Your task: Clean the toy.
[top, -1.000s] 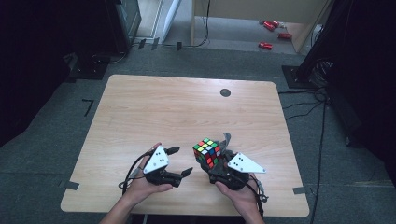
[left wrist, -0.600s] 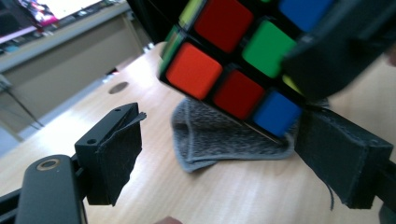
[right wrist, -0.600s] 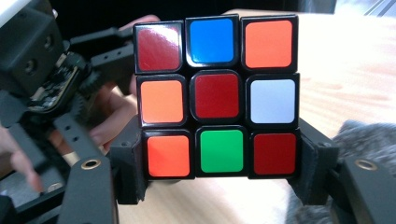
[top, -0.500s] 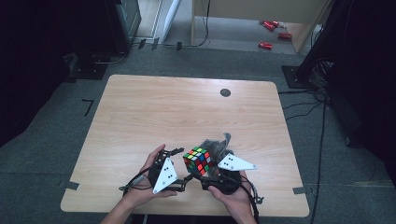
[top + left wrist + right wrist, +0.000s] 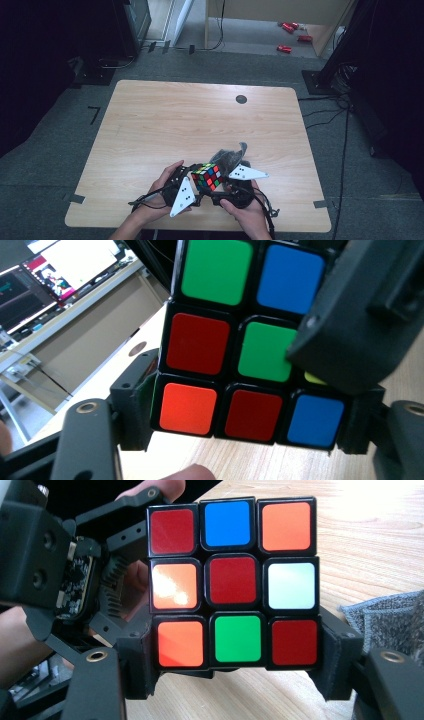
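Wood made the top of the table (image 5: 200, 120), pale and light, with a small dark round spot (image 5: 241, 99) near the far edge. Around it the floor (image 5: 65, 150) was grey carpet, and the room was dark at both sides. Some little red things (image 5: 290, 36) lay on the floor far behind. Near the front edge of the table, two hands met. The left hand (image 5: 160, 192) held the left gripper (image 5: 192, 187), and the right hand (image 5: 245, 210) held the right gripper (image 5: 222, 182). Between them sat a colour cube (image 5: 207, 176). A grey cloth (image 5: 231, 156) lay just behind the cube.

In the left gripper view, the cube (image 5: 235, 355) was very close and big, with green, blue, red and orange squares. The left gripper's jaws pressed on the bottom row from both sides. A part of the other gripper (image 5: 360, 315) covered the cube's right side. A desk with screens (image 5: 55, 285) stood far off at the left.

In the right gripper view, the cube (image 5: 234, 582) faced the camera, and its middle square was red. The right gripper's jaws squeezed its bottom row from both sides. The other gripper (image 5: 75, 580) was at the left, right by the cube. The grey cloth (image 5: 390, 617) lay on the table at the right.
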{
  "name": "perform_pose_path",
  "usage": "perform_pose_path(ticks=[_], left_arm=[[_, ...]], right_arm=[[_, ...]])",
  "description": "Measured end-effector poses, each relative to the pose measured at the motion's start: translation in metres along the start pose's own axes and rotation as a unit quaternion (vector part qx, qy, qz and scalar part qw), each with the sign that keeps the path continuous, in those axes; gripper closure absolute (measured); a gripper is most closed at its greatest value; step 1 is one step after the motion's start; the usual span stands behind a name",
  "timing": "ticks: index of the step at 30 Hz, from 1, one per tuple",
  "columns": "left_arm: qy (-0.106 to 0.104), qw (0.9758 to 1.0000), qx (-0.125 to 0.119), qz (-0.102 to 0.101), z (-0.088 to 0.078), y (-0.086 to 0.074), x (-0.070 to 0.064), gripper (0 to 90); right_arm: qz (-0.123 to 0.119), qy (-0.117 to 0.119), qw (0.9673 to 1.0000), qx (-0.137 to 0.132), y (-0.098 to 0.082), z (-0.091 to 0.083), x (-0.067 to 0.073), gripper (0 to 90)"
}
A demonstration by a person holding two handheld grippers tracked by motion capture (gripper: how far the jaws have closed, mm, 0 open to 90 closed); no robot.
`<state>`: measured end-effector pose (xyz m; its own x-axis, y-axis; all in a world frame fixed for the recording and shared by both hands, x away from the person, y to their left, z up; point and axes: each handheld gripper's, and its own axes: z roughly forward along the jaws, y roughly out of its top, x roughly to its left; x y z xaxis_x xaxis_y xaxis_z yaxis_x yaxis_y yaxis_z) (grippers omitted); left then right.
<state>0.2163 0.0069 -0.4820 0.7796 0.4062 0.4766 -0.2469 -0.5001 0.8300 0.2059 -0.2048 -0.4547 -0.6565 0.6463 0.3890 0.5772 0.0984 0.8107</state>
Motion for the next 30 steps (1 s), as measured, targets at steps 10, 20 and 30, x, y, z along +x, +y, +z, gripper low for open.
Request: perform_pose_path(ticks=[10,20,30], left_arm=[[-0.014,0.9989,0.006,-0.043,0.001,-0.006,0.007,34.2],[-0.051,0.9828,-0.003,-0.177,-0.010,-0.011,0.037,34.6],[-0.071,0.9732,-0.004,-0.219,-0.014,-0.015,0.048,34.7]], right_arm=[[0.007,0.016,0.9993,-0.032,0.004,-0.010,-0.012,26.7],[-0.124,-0.151,0.9798,-0.044,0.000,-0.026,-0.040,26.2],[-0.127,-0.177,0.9749,0.048,-0.026,-0.002,-0.075,32.5]])
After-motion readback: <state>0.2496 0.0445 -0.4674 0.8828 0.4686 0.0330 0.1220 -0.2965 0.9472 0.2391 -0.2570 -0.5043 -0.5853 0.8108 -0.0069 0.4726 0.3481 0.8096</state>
